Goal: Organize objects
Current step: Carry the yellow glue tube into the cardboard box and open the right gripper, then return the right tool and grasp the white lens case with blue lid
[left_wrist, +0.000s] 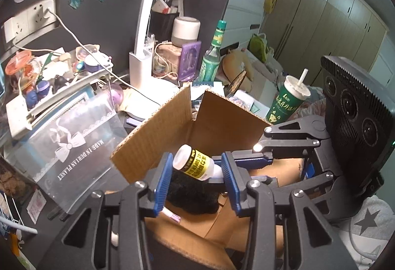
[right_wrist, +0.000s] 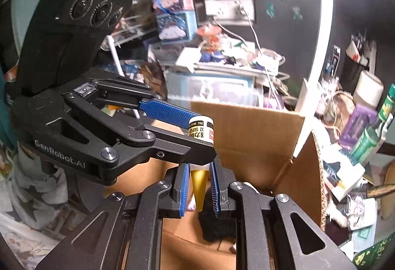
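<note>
Glue bottle [left_wrist: 195, 164] hangs over the cardboard box [left_wrist: 158, 132], pinched by both left claw [left_wrist: 197, 169] and right claw [right_wrist: 199, 189].

Ahead of the left claw [left_wrist: 196, 167] the brown cardboard box [left_wrist: 222, 117] flaps rise like walls; below it black fuzzy fabric [left_wrist: 192, 196] fills the floor.

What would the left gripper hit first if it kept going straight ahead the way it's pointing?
Likely the black fuzzy item lying in the cardboard box, just beyond the glue bottle held between the left gripper's blue pads; depth is hard to judge.
</note>
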